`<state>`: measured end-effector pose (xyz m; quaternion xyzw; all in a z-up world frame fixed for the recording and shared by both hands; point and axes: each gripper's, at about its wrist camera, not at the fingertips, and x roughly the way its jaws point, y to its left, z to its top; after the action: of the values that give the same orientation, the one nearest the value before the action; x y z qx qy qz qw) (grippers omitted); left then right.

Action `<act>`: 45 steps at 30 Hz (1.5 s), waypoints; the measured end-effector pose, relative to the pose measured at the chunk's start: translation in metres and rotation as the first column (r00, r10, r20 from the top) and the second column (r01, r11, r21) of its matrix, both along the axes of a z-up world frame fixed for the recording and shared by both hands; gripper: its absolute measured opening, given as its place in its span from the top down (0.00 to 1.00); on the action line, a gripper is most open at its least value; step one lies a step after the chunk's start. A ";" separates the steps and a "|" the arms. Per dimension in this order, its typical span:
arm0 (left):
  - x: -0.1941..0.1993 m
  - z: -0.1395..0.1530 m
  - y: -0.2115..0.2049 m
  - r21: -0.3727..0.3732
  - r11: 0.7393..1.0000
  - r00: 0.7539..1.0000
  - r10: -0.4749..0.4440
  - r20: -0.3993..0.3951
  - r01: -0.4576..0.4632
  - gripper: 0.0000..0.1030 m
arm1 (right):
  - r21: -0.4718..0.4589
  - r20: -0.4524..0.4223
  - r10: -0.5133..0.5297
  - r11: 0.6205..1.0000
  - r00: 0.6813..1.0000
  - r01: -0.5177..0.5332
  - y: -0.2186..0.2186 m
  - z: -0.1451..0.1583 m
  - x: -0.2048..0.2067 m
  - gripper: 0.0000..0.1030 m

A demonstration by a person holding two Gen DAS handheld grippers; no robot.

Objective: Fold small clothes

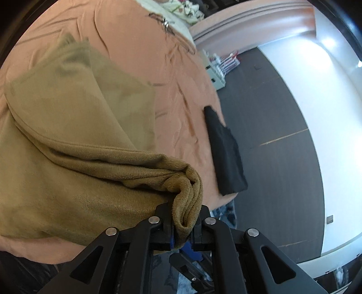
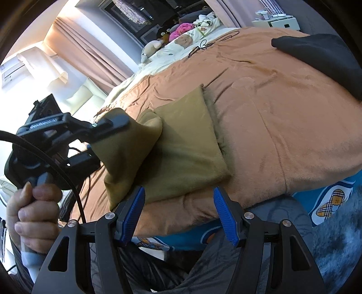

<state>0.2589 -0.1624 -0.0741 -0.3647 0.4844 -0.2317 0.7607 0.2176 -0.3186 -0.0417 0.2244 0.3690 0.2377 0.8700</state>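
Left gripper [image 1: 181, 222] pinching bunched corner of tan garment [image 1: 74, 126]; black folded cloth [image 1: 226, 153] near orange bedspread [image 1: 140, 45] edge.

I am in a home bedroom: a bed [image 2: 282, 95] with an orange blanket, soft toys [image 2: 181, 29] at its head, pink curtains [image 2: 90, 52] and a nightstand [image 2: 278, 21] beyond it

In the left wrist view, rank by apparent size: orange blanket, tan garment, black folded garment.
Tan garment and orange blanket: unsure, the garment sits closest to the camera. Smallest: black folded garment.
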 end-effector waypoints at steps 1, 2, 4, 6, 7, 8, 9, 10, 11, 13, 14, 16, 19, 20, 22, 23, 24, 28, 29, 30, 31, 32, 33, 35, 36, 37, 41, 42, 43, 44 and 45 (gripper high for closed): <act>0.001 -0.005 -0.001 -0.003 1.000 1.000 -0.004 -0.023 0.004 0.80 | 0.000 -0.004 0.003 1.000 1.000 -0.003 0.001 0.001 0.000 0.41; 0.002 -0.009 -0.002 -0.019 1.000 0.999 -0.009 -0.040 0.008 0.67 | -0.002 -0.006 0.003 1.000 1.000 -0.003 0.002 0.000 0.001 0.41; 0.000 -0.014 0.000 -0.059 0.998 0.998 -0.016 -0.057 0.013 0.44 | -0.007 -0.013 0.008 1.000 1.000 -0.008 0.004 0.000 0.002 0.41; -0.002 -0.014 0.009 -0.046 0.999 0.999 0.006 -0.048 -0.008 0.25 | -0.008 -0.018 0.012 1.000 1.000 -0.012 0.006 -0.001 0.004 0.41; -0.004 -0.014 0.014 -0.038 0.999 0.999 0.019 -0.044 -0.021 0.18 | -0.010 -0.018 0.014 1.000 1.000 -0.014 0.008 0.000 0.005 0.41; -0.006 -0.014 0.020 -0.037 0.999 0.999 0.031 -0.042 -0.033 0.16 | -0.013 -0.018 0.016 1.000 1.000 -0.017 0.010 0.001 0.007 0.40; -0.007 -0.015 0.023 -0.038 0.998 0.998 0.038 -0.043 -0.040 0.16 | -0.015 -0.019 0.018 1.000 1.000 -0.019 0.011 0.001 0.011 0.41; -0.008 -0.016 0.029 -0.038 0.998 0.998 0.049 -0.048 -0.051 0.16 | -0.019 -0.019 0.022 1.000 1.000 -0.022 0.013 0.002 0.012 0.40; -0.009 -0.018 0.038 -0.035 0.997 0.997 0.063 -0.054 -0.065 0.16 | -0.025 -0.020 0.025 0.999 0.999 -0.026 0.016 0.001 0.013 0.41; -0.010 -0.022 0.051 -0.020 0.995 0.994 0.093 -0.061 -0.094 0.16 | -0.043 -0.022 0.033 0.998 0.999 -0.034 0.022 0.000 0.015 0.41; -0.011 -0.025 0.061 -0.012 0.993 0.991 0.114 -0.065 -0.115 0.16 | -0.052 -0.021 0.038 0.998 0.999 -0.039 0.026 0.000 0.015 0.40; -0.010 -0.032 0.075 -0.002 0.989 0.987 0.145 -0.073 -0.145 0.16 | -0.078 -0.013 0.047 0.996 0.999 -0.048 0.032 0.002 0.017 0.41; -0.008 -0.043 0.098 0.007 0.981 0.977 0.192 -0.094 -0.192 0.16 | -0.129 0.003 0.047 0.991 0.999 -0.046 0.040 0.006 0.022 0.45; -0.004 -0.047 0.101 0.005 0.980 0.975 0.200 -0.099 -0.200 0.17 | -0.142 0.007 0.048 0.989 0.999 -0.047 0.042 0.007 0.024 0.56; -0.001 -0.053 0.109 0.005 0.977 0.972 0.211 -0.107 -0.212 0.17 | -0.179 -0.007 0.048 0.983 0.999 -0.049 0.046 0.007 0.030 0.77; 0.002 -0.055 0.114 0.008 0.976 0.970 0.218 -0.111 -0.219 0.17 | -0.198 -0.018 0.044 0.979 0.999 -0.046 0.047 0.006 0.033 0.90; 0.003 -0.056 0.116 0.009 0.975 0.969 0.221 -0.112 -0.221 0.17 | -0.213 -0.027 0.041 0.976 0.999 -0.046 0.048 0.006 0.036 0.94; 0.007 -0.061 0.128 0.016 0.972 0.964 0.236 -0.119 -0.236 0.17 | -0.241 0.001 0.025 0.970 1.000 -0.024 0.043 0.017 0.039 0.97; 0.008 -0.063 0.131 0.016 0.970 0.962 0.242 -0.124 -0.242 0.17 | -0.240 0.006 0.022 0.971 1.000 -0.019 0.041 0.020 0.040 0.97; 0.009 -0.065 0.133 0.013 0.970 0.961 0.244 -0.130 -0.245 0.18 | -0.235 0.010 0.016 0.972 1.000 -0.013 0.037 0.024 0.042 0.97; 0.010 -0.066 0.132 0.011 0.969 0.960 0.244 -0.133 -0.245 0.18 | -0.232 0.010 0.013 0.973 1.000 -0.011 0.036 0.027 0.043 0.97; 0.012 -0.068 0.132 0.007 0.970 0.960 0.243 -0.138 -0.244 0.19 | -0.232 0.009 0.010 0.973 1.000 -0.008 0.034 0.028 0.045 0.97; 0.013 -0.069 0.133 0.008 0.970 0.960 0.242 -0.139 -0.243 0.20 | -0.234 0.006 0.008 0.972 1.000 -0.006 0.033 0.028 0.045 0.97; 0.016 -0.073 0.131 0.021 0.969 0.959 0.246 -0.139 -0.245 0.24 | -0.231 -0.013 0.001 0.973 1.000 -0.004 0.033 0.022 0.047 0.97; 0.019 -0.075 0.130 0.023 0.968 0.958 0.250 -0.143 -0.249 0.26 | -0.224 -0.030 -0.002 0.974 1.000 -0.005 0.032 0.018 0.048 0.97; 0.021 -0.077 0.130 0.024 0.966 0.956 0.256 -0.144 -0.256 0.27 | -0.219 -0.039 -0.001 0.976 0.999 -0.007 0.031 0.014 0.048 0.97; 0.030 -0.079 0.129 0.015 0.962 0.951 0.273 -0.148 -0.274 0.28 | -0.192 -0.051 0.003 0.981 0.999 -0.012 0.029 0.009 0.051 0.97; 0.031 -0.079 0.129 0.017 0.960 0.949 0.279 -0.149 -0.279 0.29 | -0.190 -0.051 0.003 0.982 0.999 -0.013 0.028 0.009 0.051 0.97; 0.033 -0.078 0.128 0.021 0.959 0.948 0.282 -0.148 -0.282 0.34 | -0.187 -0.051 0.003 0.982 0.999 -0.013 0.029 0.009 0.051 0.97; 0.035 -0.077 0.126 0.031 0.958 0.947 0.286 -0.145 -0.284 0.48 | -0.185 -0.050 0.003 0.983 0.999 -0.012 0.028 0.009 0.052 0.97; 0.037 -0.076 0.125 0.036 0.958 0.947 0.288 -0.145 -0.286 0.56 | -0.184 -0.049 0.002 0.983 0.999 -0.011 0.028 0.009 0.052 0.97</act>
<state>0.2962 -0.0369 -0.1502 -0.4419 0.4832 -0.0874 0.7507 0.2700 -0.2908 -0.0330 0.1476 0.4112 0.1999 0.8770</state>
